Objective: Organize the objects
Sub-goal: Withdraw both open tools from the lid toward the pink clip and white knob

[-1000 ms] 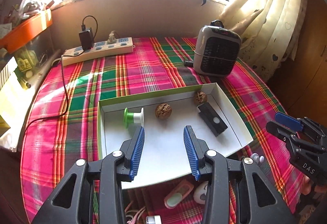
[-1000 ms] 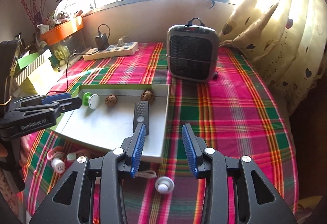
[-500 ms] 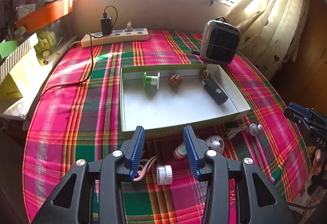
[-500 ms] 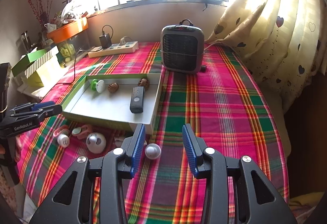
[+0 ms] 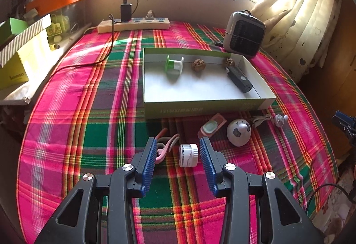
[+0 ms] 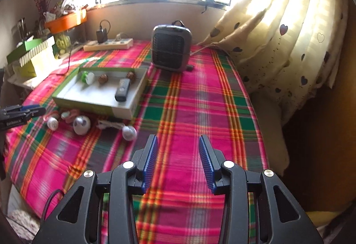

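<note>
A shallow green-sided box (image 5: 200, 108) on the plaid cloth holds a green spool (image 5: 174, 64), two walnuts (image 5: 198, 64) and a black remote (image 5: 239, 79). In front of it lie a pink clip (image 5: 164, 146), a white cap (image 5: 188, 155), a pink-and-mint case (image 5: 211, 127), a white egg-shaped toy (image 5: 238, 132) and a small white knob (image 5: 279, 119). My left gripper (image 5: 178, 140) is open; the white cap lies between its fingers with a gap on each side. My right gripper (image 6: 178, 139) is open over bare cloth, right of a silver ball (image 6: 129, 132).
A grey heater (image 5: 243, 34) stands behind the box, a power strip (image 5: 133, 24) with a charger at the back. Cardboard boxes (image 5: 20, 54) sit off the left edge. A curtain (image 6: 289, 39) hangs at the right. The cloth falls away at the table's right edge.
Both grippers have drawn back from the box. The left one now sits over the small items in front of it, around the white cap. The right one has moved off over bare cloth.
</note>
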A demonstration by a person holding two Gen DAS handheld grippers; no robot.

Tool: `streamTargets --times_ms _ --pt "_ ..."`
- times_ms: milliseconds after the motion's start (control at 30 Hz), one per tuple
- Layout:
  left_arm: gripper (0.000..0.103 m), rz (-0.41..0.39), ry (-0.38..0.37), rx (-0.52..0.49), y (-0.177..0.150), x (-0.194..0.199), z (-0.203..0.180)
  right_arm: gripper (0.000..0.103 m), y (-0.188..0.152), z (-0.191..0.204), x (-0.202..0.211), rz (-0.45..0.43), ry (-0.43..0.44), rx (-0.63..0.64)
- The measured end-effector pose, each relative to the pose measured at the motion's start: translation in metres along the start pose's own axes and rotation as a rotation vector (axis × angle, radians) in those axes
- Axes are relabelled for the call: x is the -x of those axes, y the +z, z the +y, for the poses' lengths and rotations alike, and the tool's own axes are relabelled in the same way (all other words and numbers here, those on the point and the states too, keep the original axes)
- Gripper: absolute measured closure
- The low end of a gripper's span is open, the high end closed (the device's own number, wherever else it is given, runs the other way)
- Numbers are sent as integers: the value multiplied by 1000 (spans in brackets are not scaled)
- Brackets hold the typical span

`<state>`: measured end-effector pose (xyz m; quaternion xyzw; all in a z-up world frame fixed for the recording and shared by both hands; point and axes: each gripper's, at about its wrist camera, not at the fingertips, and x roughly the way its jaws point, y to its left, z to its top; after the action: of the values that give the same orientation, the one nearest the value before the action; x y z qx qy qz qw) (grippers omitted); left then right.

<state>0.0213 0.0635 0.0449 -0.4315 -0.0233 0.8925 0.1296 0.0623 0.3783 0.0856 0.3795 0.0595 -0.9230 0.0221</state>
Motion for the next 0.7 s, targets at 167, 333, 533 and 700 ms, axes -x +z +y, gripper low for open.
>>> streamTargets --times_ms 167,333,533,700 --pt "65 1 -5 15 -6 -1 4 63 -19 5 -18 60 -16 34" --pt "65 -2 -2 44 -11 -2 13 63 -18 16 -44 71 62 -15" --pt "65 -12 8 57 -13 -3 21 63 -15 34 -67 79 148 -33" --pt "65 -8 9 59 -14 -9 24 61 -12 40 -82 98 163 -47"
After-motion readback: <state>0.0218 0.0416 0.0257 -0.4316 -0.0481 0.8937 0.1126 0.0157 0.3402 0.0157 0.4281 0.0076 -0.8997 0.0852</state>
